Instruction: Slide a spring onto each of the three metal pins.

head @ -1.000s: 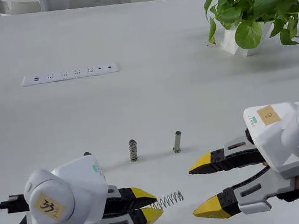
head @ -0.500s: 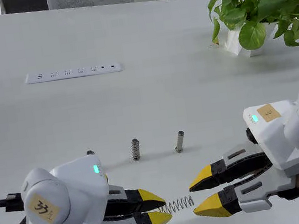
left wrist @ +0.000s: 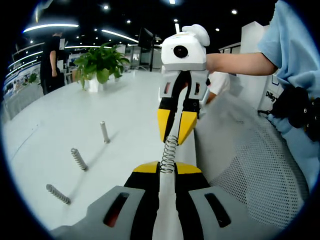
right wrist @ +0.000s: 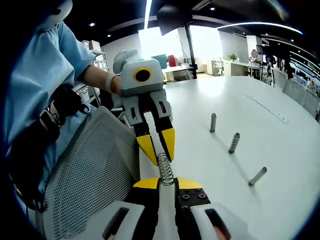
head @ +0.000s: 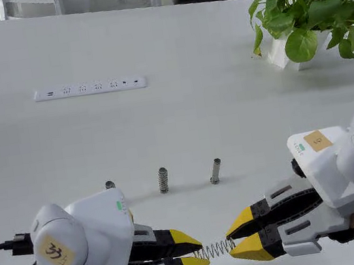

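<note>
The left gripper (head: 199,253) and the right gripper (head: 234,242) were held tip to tip low over the table (head: 227,112), and a spring (head: 214,248) was stretched between them. Each end of it was pinched between one gripper's nearly closed jaws. Beyond them, three pins were stood in a row. The left pin (head: 110,184) and middle pin (head: 163,180) were sleeved with springs, while the right pin (head: 215,170) was seen bare. A power strip (head: 90,89) and a plant (head: 313,1) were set farther back.
</note>
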Action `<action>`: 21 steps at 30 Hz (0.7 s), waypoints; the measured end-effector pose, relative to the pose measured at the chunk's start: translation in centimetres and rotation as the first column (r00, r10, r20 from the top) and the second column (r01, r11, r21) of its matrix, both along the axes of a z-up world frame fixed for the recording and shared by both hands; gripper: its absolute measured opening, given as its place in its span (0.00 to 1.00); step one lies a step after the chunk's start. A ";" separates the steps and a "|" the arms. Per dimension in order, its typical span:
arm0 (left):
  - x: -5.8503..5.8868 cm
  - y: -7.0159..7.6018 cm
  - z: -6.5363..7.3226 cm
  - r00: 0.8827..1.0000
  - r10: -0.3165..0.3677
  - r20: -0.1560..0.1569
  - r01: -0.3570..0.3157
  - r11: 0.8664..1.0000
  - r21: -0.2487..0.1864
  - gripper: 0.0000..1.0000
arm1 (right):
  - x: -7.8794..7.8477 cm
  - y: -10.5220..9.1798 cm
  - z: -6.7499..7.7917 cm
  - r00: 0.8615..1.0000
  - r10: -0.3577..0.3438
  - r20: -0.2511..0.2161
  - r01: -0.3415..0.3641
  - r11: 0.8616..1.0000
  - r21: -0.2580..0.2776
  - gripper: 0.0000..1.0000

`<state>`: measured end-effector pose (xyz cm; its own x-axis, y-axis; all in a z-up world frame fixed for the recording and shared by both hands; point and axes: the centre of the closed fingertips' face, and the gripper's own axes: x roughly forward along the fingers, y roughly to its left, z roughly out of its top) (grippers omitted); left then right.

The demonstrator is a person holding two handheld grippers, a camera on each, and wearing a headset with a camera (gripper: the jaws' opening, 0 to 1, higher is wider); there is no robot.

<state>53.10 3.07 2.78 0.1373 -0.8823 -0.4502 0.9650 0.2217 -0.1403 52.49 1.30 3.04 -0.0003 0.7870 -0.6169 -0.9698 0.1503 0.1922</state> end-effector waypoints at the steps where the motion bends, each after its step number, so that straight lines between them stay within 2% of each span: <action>1: 0.0 0.0 0.0 1.000 0.001 -0.001 -0.001 1.000 0.001 0.07 | 0.0 0.0 0.1 1.000 0.001 0.003 -0.001 1.000 0.003 0.07; 21: 0.1 0.0 -0.2 1.000 0.015 0.001 -0.015 1.000 0.008 0.07 | 0.3 1.5 2.5 0.993 0.054 0.108 -0.051 0.998 -0.028 0.07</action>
<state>53.20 3.11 2.63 0.1504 -0.8764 -0.4575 0.9618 0.2369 -0.1375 52.74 2.79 5.50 0.0268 0.7723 -0.6347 -0.9914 0.1019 0.0821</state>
